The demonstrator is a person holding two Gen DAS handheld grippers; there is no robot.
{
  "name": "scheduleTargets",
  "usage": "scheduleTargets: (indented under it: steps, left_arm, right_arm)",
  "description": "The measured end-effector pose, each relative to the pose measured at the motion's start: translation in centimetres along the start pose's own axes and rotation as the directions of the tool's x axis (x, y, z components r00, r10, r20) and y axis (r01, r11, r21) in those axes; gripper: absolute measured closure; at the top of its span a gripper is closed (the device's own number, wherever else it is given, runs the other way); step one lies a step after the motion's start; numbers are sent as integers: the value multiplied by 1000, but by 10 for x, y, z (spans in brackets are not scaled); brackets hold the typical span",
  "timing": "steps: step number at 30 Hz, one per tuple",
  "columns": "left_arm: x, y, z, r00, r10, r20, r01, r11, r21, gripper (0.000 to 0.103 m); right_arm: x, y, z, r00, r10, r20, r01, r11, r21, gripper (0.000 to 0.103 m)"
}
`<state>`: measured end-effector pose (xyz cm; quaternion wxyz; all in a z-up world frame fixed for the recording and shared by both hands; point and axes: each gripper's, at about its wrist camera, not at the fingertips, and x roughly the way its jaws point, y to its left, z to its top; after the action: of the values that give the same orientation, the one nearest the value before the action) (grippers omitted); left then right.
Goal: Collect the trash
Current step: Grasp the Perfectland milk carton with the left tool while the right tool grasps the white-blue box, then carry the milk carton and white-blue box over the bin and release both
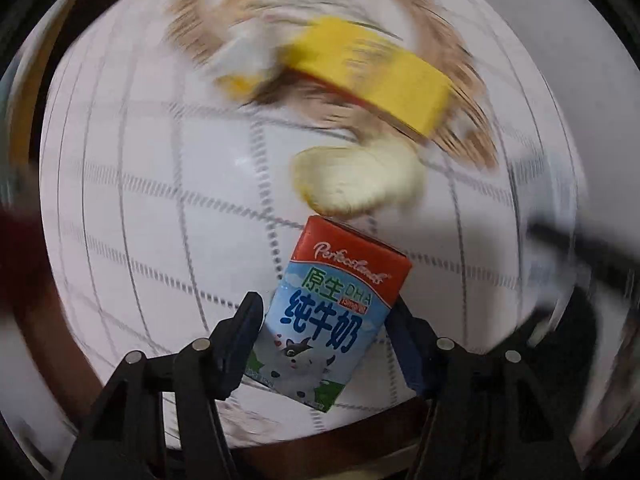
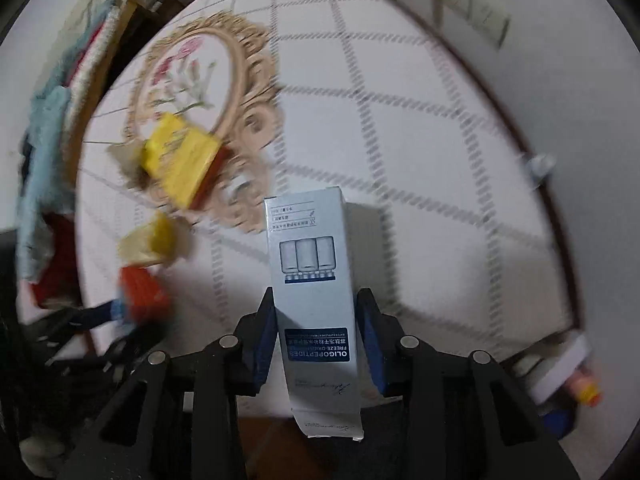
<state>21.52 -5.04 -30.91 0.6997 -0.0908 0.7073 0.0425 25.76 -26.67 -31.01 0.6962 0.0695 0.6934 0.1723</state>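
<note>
My left gripper (image 1: 326,310) is shut on a blue and red milk carton (image 1: 332,308) and holds it above the white checked tablecloth (image 1: 140,200). It also shows in the right wrist view (image 2: 142,294), blurred, at the left. My right gripper (image 2: 316,312) is shut on a tall pale blue box (image 2: 310,276) marked OLIGOPEPTIDES, held upright over the cloth. A yellow box (image 1: 372,72) lies on a woven mat (image 1: 460,80); it also shows in the right wrist view (image 2: 180,160). A pale crumpled wrapper (image 1: 356,180) lies just beyond the carton.
The round woven mat with a flower print (image 2: 200,80) lies at the far left of the table. Cloths (image 2: 44,152) hang at the table's left. A power strip (image 2: 472,0) sits by the wall. A bottle (image 2: 560,376) lies at the lower right edge.
</note>
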Motion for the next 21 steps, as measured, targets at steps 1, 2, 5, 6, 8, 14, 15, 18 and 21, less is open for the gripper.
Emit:
scheduleTargets:
  steps: [1,2,5,6,8,14,15,18,21]
  left_arm:
    - [0,5,0,999,-35,14,35,998,-52,44]
    - [1,7,0,999,-46,23,48,995,-83,44]
    - [10,-2,-2,999,-9,32,11,998,-56,44]
    - [14,-8,-4,999,25,30,-24,999,-30,44]
    - [14,-19,-9,996,65,68,-66,998,5,46]
    - [7,-32,-20,986,97,138,-94,995,-24,54]
    - [5,-35,-21,984,103,148,-100,995,-29,55]
    - [-9,-40,-29,977,107,185,-99,994,-49,55]
    - [-33,-31,-47,966,98,238,-82,994,-76,55]
  right_arm:
    - [2,2,-2,1000,6,-11,-6,1000,-4,62]
    - [3,5,-4,1000,-7,-15,7,1000,-15,62]
    - [4,11,-8,999,-38,-1,38,999,-36,61]
    - [4,13,-9,999,-48,3,48,998,-42,61]
    - [5,18,-12,997,-76,18,77,995,-62,61]
    - [7,35,-21,980,-182,86,191,975,-113,65]
    - [7,35,-23,977,-189,95,199,973,-113,66]
    - [3,30,-25,981,-166,99,175,980,-92,67]
    - [-11,30,-31,983,-138,119,148,985,-86,67]
